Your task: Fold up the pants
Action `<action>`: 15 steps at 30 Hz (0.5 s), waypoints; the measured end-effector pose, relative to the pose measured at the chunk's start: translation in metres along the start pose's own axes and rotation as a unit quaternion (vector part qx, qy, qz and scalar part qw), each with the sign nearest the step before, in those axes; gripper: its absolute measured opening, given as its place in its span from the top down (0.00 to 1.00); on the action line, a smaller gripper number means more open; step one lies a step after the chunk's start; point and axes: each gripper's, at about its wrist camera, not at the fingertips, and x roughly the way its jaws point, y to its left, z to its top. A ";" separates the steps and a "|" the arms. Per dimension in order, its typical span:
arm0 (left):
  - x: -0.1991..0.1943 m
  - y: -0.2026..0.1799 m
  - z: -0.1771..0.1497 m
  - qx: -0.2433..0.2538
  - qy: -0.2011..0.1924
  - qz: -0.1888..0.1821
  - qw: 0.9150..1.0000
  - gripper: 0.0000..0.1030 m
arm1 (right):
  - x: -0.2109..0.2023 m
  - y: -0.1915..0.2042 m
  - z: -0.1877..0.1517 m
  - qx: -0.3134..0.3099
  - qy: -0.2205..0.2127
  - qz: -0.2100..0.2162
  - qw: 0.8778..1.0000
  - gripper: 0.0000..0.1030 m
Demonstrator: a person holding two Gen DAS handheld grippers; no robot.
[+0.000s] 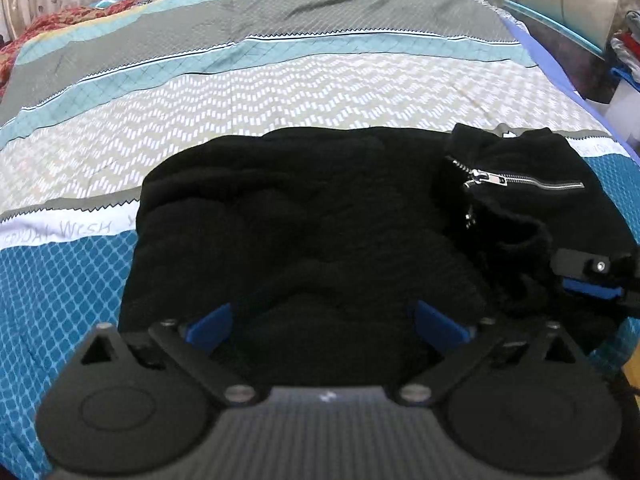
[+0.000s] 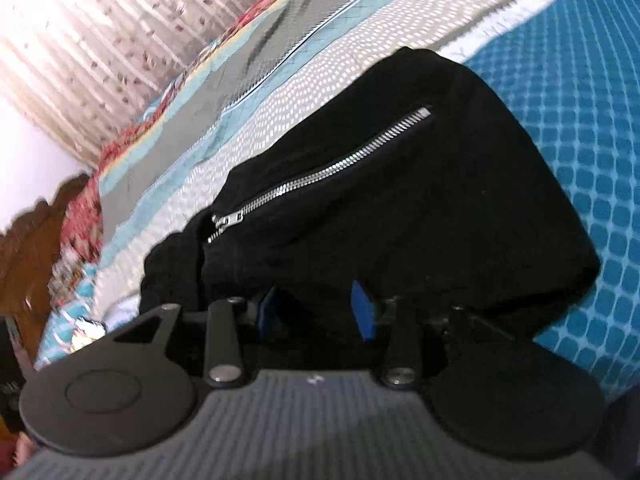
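Note:
Black pants (image 1: 320, 216) lie in a folded bundle on the bed, with a silver pocket zipper (image 1: 520, 180) at the right. My left gripper (image 1: 324, 324) is open, its blue pads (image 1: 210, 326) resting over the near edge of the bundle. My right gripper (image 2: 316, 312) shows at the right edge of the left wrist view (image 1: 588, 276), at the waist end of the pants (image 2: 400, 200). Its blue pads (image 2: 362, 312) stand apart with black cloth between them. The zipper (image 2: 320, 176) runs diagonally above it.
The bed is covered by a striped quilt (image 1: 280, 92) in teal, grey and cream bands. The bed's right edge (image 1: 560, 80) borders stacked items and a box. A curtain (image 2: 100, 40) and a wooden headboard (image 2: 28, 248) stand at the far end.

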 end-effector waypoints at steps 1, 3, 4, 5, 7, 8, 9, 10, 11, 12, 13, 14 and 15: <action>0.000 0.000 0.000 0.001 0.001 0.001 1.000 0.01 | -0.001 -0.003 0.000 0.009 -0.001 0.005 1.000 0.57; 0.000 -0.001 0.000 0.001 0.002 0.003 1.000 0.00 | -0.004 -0.006 -0.001 0.021 -0.002 0.012 1.000 0.57; 0.000 -0.002 0.000 0.000 0.002 0.002 1.000 0.00 | -0.005 -0.007 -0.001 0.026 -0.002 0.014 1.000 0.57; -0.001 -0.002 0.001 -0.001 0.003 0.002 1.000 0.00 | -0.006 -0.008 -0.001 0.030 -0.003 0.015 0.999 0.57; -0.002 -0.002 0.001 -0.003 0.004 0.000 1.000 0.00 | -0.008 -0.008 -0.002 0.031 -0.005 0.016 0.999 0.57; -0.002 -0.001 0.000 -0.004 0.004 -0.001 1.000 0.00 | -0.008 -0.008 -0.001 0.029 -0.006 0.016 0.999 0.57; -0.003 -0.001 0.000 -0.005 0.004 -0.003 1.000 0.00 | -0.008 -0.007 -0.003 0.027 -0.007 0.015 0.999 0.57; -0.004 -0.001 -0.001 -0.007 0.002 -0.005 1.000 0.00 | -0.008 -0.007 -0.003 0.026 -0.008 0.016 0.999 0.57; -0.005 0.000 -0.001 -0.009 0.000 -0.008 1.000 0.00 | -0.007 -0.007 -0.002 0.028 -0.009 0.017 0.999 0.57; -0.006 0.000 -0.002 -0.011 -0.002 -0.010 1.000 0.00 | -0.008 -0.008 -0.002 0.030 -0.011 0.017 0.999 0.57; -0.007 0.000 -0.003 -0.013 -0.004 -0.013 1.000 0.00 | -0.007 -0.008 -0.003 0.033 -0.012 0.017 0.999 0.57; -0.008 0.001 -0.003 -0.016 -0.005 -0.016 1.000 0.00 | -0.007 -0.007 -0.004 0.034 -0.014 0.017 0.999 0.57; -0.008 0.001 -0.004 -0.017 -0.007 -0.019 1.000 0.00 | -0.006 -0.006 -0.005 0.035 -0.015 0.017 0.999 0.57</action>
